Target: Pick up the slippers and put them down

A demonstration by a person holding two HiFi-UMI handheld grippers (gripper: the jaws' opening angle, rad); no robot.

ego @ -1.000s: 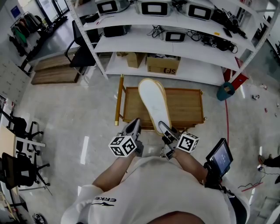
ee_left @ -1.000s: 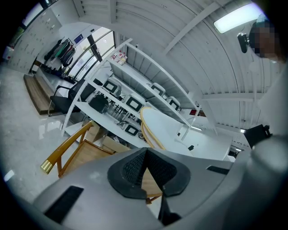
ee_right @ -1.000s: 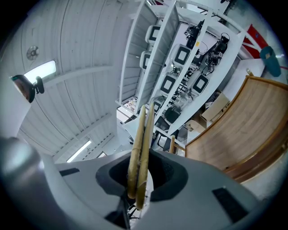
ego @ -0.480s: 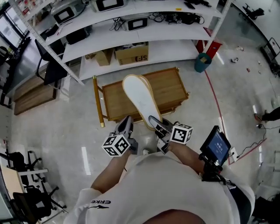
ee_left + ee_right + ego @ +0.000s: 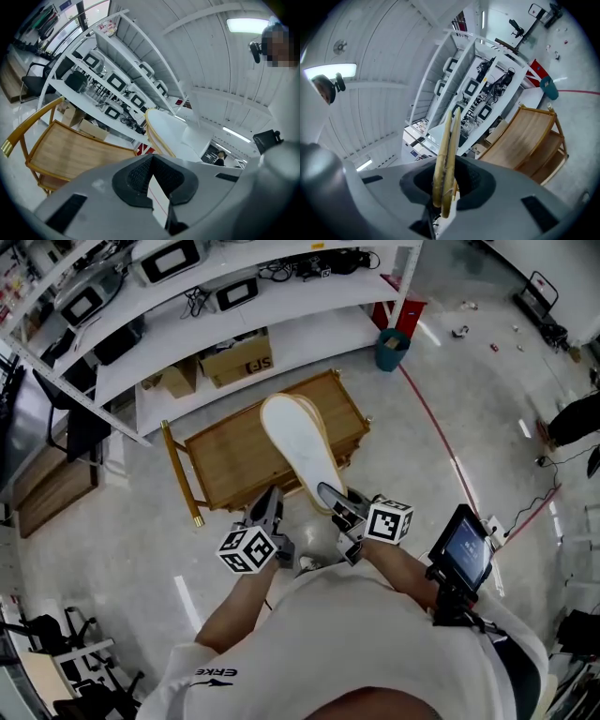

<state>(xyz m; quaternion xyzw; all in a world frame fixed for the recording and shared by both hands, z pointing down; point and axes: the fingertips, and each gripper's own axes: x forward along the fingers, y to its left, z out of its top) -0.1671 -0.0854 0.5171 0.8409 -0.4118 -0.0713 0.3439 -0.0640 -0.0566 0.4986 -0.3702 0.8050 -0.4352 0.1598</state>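
Note:
A pair of slippers, white soles with tan rims, is pressed together and sticks out over a low wooden cart. My right gripper is shut on their heel end. Seen edge-on in the right gripper view, the slippers rise between the jaws of the right gripper. My left gripper hovers just left of the slippers, shut and holding nothing. From the left gripper view, the slippers show to the right beyond the left gripper, and the cart lies to the left.
White shelving with monitors, cables and cardboard boxes stands behind the cart. A teal bin sits by the shelf's end, next to a red floor line. A small screen is strapped to the right forearm.
The head view has swung round, so the cart and shelving now sit further left and more tilted. Both grippers moved along with it, the slippers still in the right one.

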